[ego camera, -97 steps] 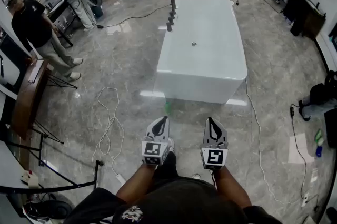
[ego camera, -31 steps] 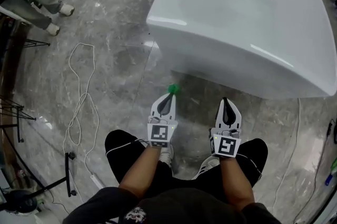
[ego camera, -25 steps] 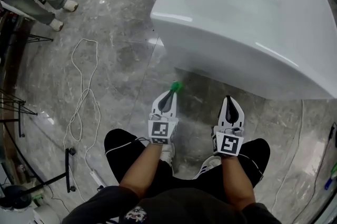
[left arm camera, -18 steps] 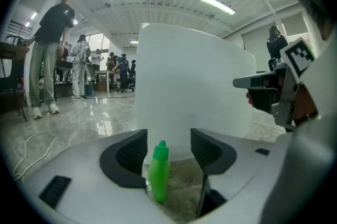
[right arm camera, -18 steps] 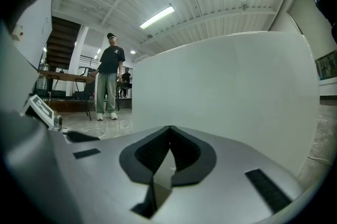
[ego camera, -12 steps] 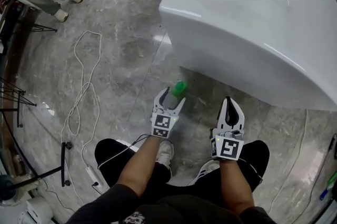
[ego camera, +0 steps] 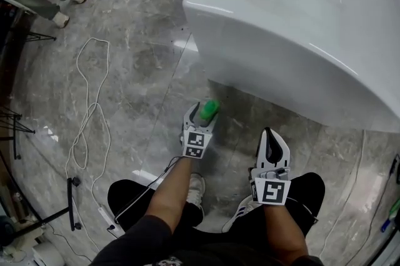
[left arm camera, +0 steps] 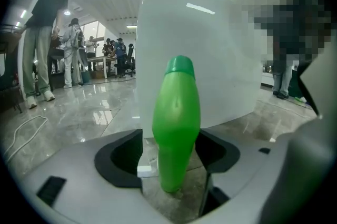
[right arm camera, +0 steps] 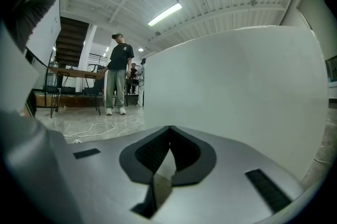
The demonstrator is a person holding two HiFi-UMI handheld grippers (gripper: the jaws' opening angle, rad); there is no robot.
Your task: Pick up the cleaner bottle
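Note:
A green cleaner bottle (ego camera: 209, 110) stands upright on the grey marble floor, just in front of the white bathtub (ego camera: 300, 27). My left gripper (ego camera: 202, 112) is low at the floor and its jaws are opening. In the left gripper view the bottle (left arm camera: 176, 118) stands between the two pads of that gripper (left arm camera: 171, 157), with a gap on each side. My right gripper (ego camera: 270, 135) hangs to the right above my knee, apart from the bottle. In its own view the right gripper (right arm camera: 169, 129) has its tips together and nothing in them, facing the tub wall (right arm camera: 237, 91).
A loose white cable (ego camera: 87, 108) loops over the floor at the left, with a power strip (ego camera: 105, 216) and black stand legs (ego camera: 12, 127) near it. People's shoes (ego camera: 65, 5) show at the top left. A person (right arm camera: 119, 73) stands beyond.
My left gripper has sunk toward the floor and forward, and its jaws went from shut to wide, coming round the green bottle. The right gripper shifted slightly lower.

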